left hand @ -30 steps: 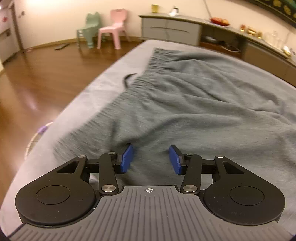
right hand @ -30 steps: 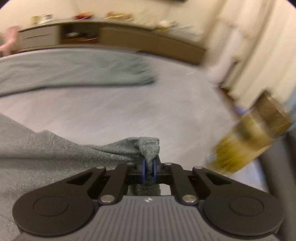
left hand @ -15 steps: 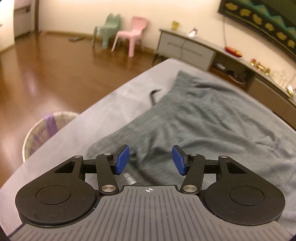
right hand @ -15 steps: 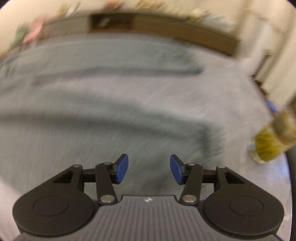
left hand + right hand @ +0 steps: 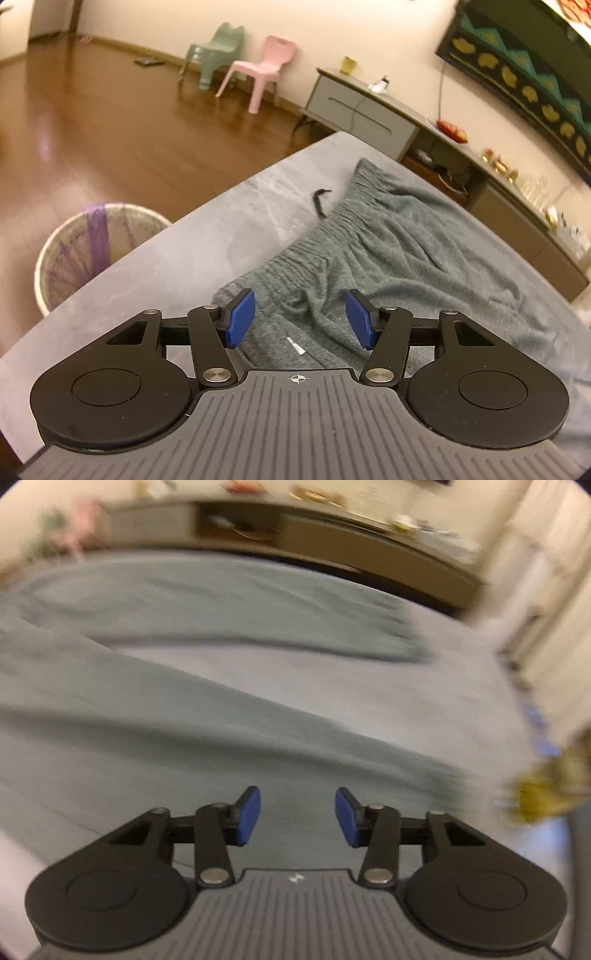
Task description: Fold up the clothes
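Both grippers empty over grey trousers on the bed.
Left gripper (image 5: 299,319) wide apart, just above trousers (image 5: 406,251) near waistband (image 5: 332,229); black drawstring (image 5: 319,201) lies beside waistband on bed (image 5: 207,251). Right gripper (image 5: 297,816) wide too, above trousers; view blurred.

The left tool (image 5: 298,318) is built of matte black plastic: two round housings with recessed discs flank a grey ribbed central plate marked by a small white crosshair. Black linkage arms pivot on silver screw heads and carry flat blue pads (image 5: 240,318) at their tips. The right tool (image 5: 297,816) shares that build, with black round housings, grey ribbed plate, silver pivots and blue pads (image 5: 248,816); its plate bears a small white emblem, blurred.
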The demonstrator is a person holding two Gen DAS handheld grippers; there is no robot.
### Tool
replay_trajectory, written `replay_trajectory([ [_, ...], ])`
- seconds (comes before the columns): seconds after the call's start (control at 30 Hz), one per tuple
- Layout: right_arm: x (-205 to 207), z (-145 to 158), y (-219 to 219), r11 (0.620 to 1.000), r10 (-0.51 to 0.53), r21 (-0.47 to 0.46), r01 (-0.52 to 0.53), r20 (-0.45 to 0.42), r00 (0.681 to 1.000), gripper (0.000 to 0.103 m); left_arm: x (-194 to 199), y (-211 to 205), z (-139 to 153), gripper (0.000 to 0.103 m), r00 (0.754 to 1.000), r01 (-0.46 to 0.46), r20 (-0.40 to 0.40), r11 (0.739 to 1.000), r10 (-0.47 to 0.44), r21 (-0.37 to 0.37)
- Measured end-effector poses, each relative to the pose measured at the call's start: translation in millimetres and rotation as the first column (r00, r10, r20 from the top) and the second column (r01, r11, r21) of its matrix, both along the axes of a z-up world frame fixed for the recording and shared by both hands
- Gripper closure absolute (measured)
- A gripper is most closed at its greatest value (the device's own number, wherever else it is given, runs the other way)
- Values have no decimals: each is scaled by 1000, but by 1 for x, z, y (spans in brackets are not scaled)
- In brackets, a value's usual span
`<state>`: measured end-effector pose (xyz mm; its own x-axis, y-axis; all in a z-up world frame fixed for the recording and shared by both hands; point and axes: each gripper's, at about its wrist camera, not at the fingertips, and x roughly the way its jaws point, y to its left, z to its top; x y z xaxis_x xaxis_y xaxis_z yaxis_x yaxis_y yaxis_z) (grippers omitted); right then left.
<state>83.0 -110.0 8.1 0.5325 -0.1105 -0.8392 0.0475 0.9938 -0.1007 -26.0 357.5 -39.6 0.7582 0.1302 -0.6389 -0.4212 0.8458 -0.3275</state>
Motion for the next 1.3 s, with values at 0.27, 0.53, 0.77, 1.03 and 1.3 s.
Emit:
replay_trajectory([
  [0.27,21,-50,56,988,24,154,-22,-11,1000,51,11,-29,1,51,992,128,-10,988,-128,89],
  [0.53,-12,-38,66,988,127,101,-114,-134,983,45,28,-37,-19,57,977,133,-181,985,-111,114],
  [0.77,26,-12,63,971,134,197,-135,16,991,45,41,-70,-3,51,973,218,-105,965,-204,144],
  [1.03,36,-22,-22,984,-34,178,21,66,997,45,81,-61,-28,54,962,189,-230,968,-150,162],
  [1.3,35,-48,-144,955,-276,108,277,-27,961,47,81,-47,-33,54,970,141,-224,970,-95,200],
])
